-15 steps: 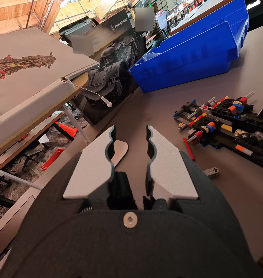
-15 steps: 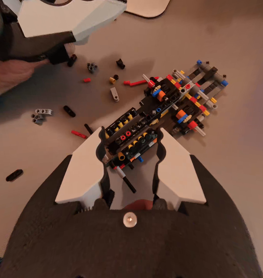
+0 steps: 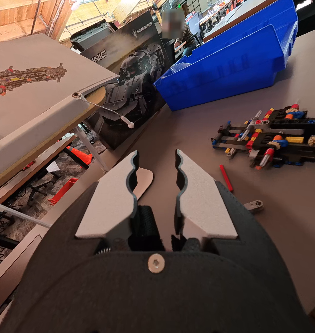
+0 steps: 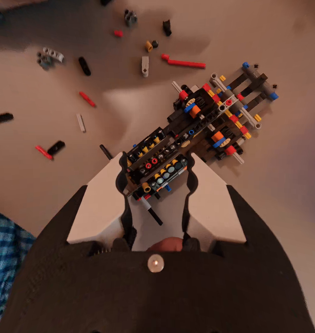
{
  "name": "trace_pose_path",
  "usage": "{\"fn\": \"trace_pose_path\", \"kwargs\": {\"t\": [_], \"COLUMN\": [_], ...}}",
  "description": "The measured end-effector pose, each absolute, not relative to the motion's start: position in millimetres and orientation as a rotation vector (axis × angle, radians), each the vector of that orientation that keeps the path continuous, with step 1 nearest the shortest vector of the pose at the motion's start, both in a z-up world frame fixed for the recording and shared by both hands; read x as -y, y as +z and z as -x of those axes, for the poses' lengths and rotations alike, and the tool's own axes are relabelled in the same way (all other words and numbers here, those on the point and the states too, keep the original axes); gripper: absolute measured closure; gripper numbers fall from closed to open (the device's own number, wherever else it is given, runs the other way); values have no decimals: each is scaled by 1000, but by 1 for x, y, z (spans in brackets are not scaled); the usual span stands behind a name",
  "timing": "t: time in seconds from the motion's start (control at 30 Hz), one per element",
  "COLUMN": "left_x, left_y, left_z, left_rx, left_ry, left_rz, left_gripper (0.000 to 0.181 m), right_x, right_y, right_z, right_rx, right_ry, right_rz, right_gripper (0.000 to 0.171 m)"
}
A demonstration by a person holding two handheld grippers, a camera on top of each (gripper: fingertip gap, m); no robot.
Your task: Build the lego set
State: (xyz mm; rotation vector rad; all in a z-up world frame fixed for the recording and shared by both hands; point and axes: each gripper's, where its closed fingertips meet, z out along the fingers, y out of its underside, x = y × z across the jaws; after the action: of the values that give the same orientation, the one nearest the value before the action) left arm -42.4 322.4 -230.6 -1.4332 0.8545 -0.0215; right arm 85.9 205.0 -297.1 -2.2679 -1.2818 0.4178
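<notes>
My left hand-held gripper (image 3: 155,162) has swung away, jaws apart, empty. My right hand-held gripper (image 4: 155,168) clamps the multicoloured Lego chassis (image 4: 198,129), steadying it toward one o'clock on the worktop (image 4: 261,180).

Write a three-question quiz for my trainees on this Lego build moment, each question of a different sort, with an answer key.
1. True or false: the left gripper holds a red axle.
2. Multiple choice: the right gripper is closed on A) the long red piece, B) the near end of the Lego assembly, C) nothing.
3. Fill in: behind the assembly, at the far side of the table, stands a ____ bin.

Key: 1 false, its jaws stand apart with nothing between them; 2 B; 3 blue.
</notes>
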Motion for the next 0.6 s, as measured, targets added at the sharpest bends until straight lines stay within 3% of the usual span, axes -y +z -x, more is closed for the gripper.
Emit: {"fn": "trace_pose_path", "kwargs": {"t": [0.2, 0.43, 0.6], "left_x": [-324, -324, -324], "left_y": [-231, -232, -232], "left_z": [43, 43, 42], "left_rx": [-854, -861, -861], "left_ry": [-10, -11, -15], "left_rz": [1435, 1436, 1437], "left_gripper": [142, 142, 142], "right_x": [-205, -225, -235], "right_y": [-291, -277, -288], "right_z": [-108, -74, -80], "right_rx": [1400, 982, 999], "right_ry": [314, 453, 263], "right_rz": [2310, 2399, 2403], "right_gripper": [106, 106, 125]}}
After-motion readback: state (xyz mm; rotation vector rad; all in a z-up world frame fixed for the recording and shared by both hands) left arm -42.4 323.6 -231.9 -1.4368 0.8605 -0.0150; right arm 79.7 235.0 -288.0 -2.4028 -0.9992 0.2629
